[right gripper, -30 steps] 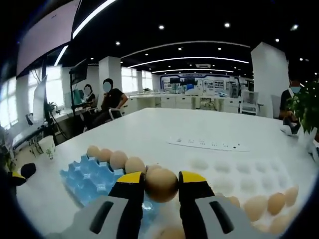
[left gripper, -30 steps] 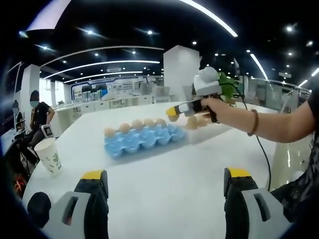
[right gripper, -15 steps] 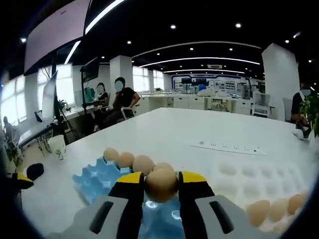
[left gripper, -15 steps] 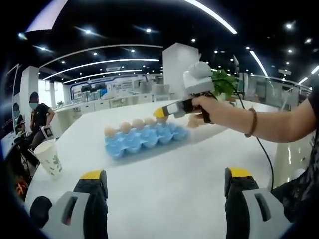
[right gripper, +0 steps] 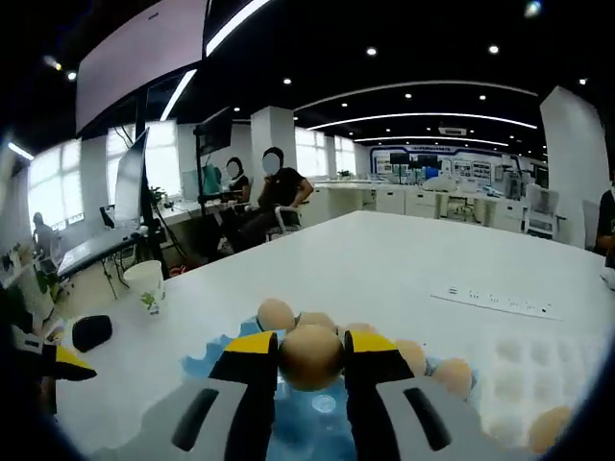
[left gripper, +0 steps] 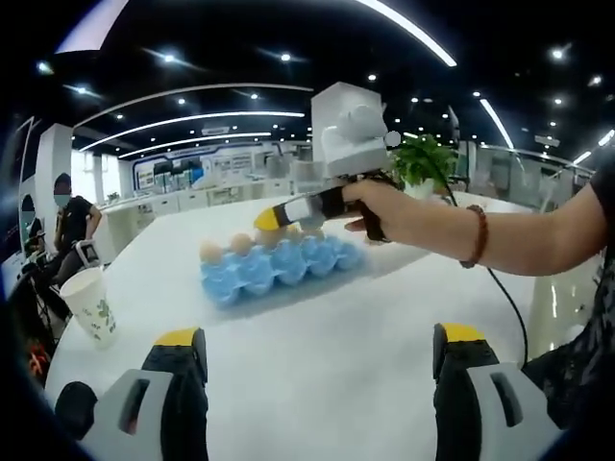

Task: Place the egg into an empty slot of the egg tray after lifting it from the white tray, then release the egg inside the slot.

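A brown egg (right gripper: 310, 355) is pinched between the yellow-tipped jaws of my right gripper (right gripper: 310, 361), which is shut on it. It hangs just above the blue egg tray (right gripper: 206, 364), whose far row holds several eggs (right gripper: 276, 314). The white tray (right gripper: 538, 379) lies to the right with an egg (right gripper: 548, 428) at its near edge. In the left gripper view, a hand holds the right gripper (left gripper: 273, 218) over the far side of the blue egg tray (left gripper: 279, 271). My left gripper (left gripper: 318, 384) is open near the table's front, with nothing between its fingers.
A paper cup (left gripper: 96, 307) stands left of the blue tray on the white table (left gripper: 317, 327). A white power strip (right gripper: 495, 300) lies further back. People (right gripper: 274, 192) sit at desks beyond the table, and a plant (left gripper: 423, 158) stands behind the hand.
My right gripper has carried the egg leftward, from beside the white tray to above the blue egg tray. The left gripper has stayed in place, open.
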